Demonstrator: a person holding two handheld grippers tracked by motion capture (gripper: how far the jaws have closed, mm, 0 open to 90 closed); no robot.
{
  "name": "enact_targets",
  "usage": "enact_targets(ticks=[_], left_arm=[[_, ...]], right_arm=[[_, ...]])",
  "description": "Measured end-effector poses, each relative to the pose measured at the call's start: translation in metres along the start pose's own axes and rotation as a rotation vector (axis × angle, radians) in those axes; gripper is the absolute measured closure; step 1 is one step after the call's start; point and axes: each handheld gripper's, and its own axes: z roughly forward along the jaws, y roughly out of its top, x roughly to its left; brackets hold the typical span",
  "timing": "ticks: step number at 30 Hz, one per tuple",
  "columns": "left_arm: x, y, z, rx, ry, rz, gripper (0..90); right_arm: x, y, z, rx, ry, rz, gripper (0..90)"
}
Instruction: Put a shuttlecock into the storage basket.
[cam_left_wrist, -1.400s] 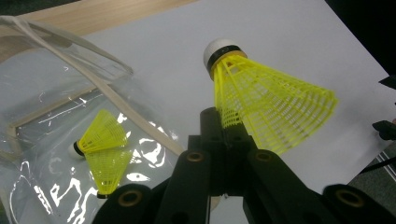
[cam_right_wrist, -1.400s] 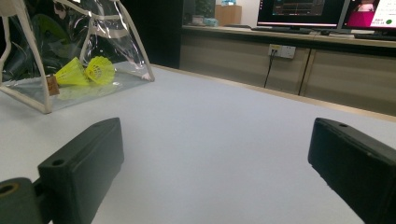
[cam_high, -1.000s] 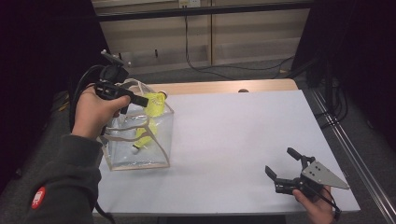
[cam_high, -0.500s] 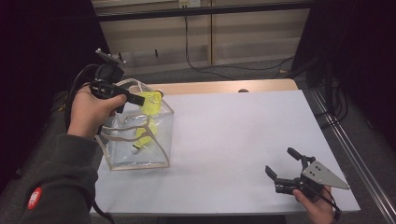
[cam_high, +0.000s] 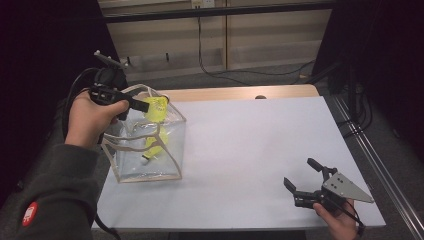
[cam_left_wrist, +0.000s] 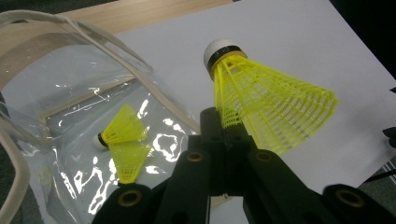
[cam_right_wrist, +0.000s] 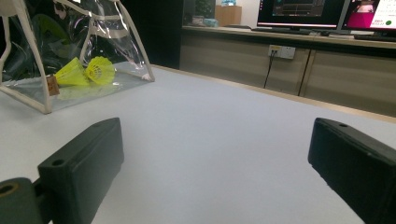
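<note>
Jaws of our left gripper (cam_high: 141, 106) pinch a yellow plastic shuttlecock (cam_left_wrist: 261, 105) above the clear plastic bag (cam_high: 145, 145) — our right gripper (cam_high: 306, 181) rests open near the table's (cam_high: 250, 150) front right corner.

Dark grey sleeve (cam_high: 55, 195) with a red round patch — both grippers black, the right gripper (cam_high: 305, 181) topped by a grey plate.

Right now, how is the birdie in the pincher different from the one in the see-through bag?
The held birdie is pinched by the left gripper above the bag; the bag birdie lies loose on the bag's floor. The held one's white tip points up; the other's points sideways. Both are yellow with netted skirts.
</note>
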Motion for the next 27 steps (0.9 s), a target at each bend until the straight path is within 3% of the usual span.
enact_targets(ticks=[14, 27], left_arm=[[0.001, 0.002, -0.007, -0.01, -0.013, -0.01, 90.0], [0.01, -0.001, -0.015, -0.02, 0.02, -0.029, 90.0]], right_arm=[[0.0, 0.0, 0.0, 0.001, -0.001, 0.0, 3.1], [0.0, 0.0, 0.0, 0.0, -0.001, 0.002, 3.1]])
